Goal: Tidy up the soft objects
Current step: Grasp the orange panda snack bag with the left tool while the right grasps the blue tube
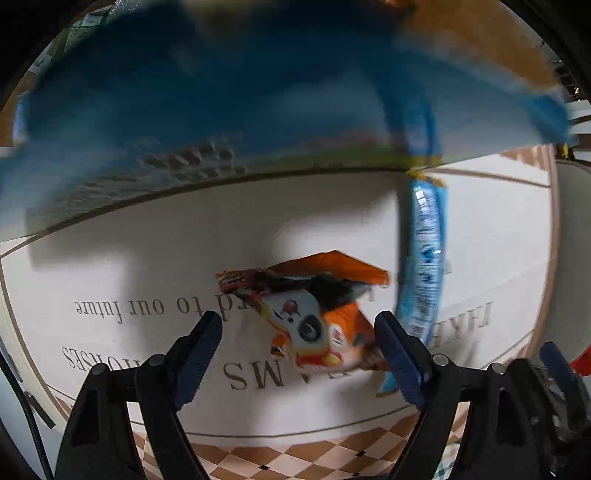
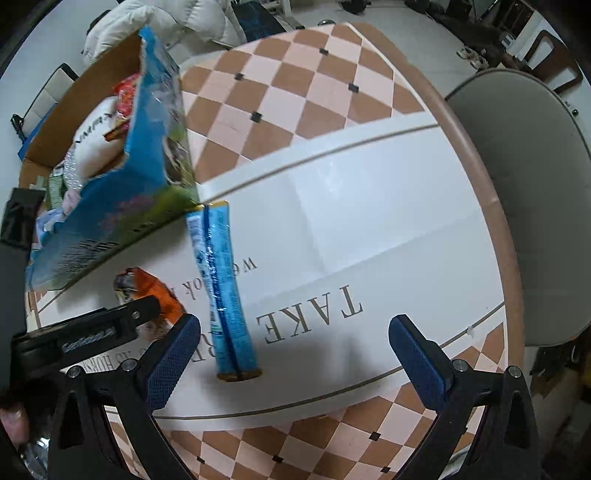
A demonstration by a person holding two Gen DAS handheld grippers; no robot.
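Observation:
An orange snack packet (image 1: 314, 314) lies on the white table cover, just beyond my open left gripper (image 1: 301, 338); it also shows in the right wrist view (image 2: 155, 291). A long blue packet (image 1: 424, 266) lies to its right, from the box toward me (image 2: 225, 295). My right gripper (image 2: 291, 350) is open and empty, with the blue packet's near end by its left finger (image 2: 173, 358). The blue-printed cardboard box (image 2: 110, 206) at the far left holds several soft packs.
The round table (image 2: 491, 206) has a checkered brown cover and a white printed centre. A grey chair (image 2: 524, 192) stands at the right edge. A white jacket (image 2: 166, 22) lies on a chair behind the box. The left gripper body (image 2: 85, 336) shows at lower left.

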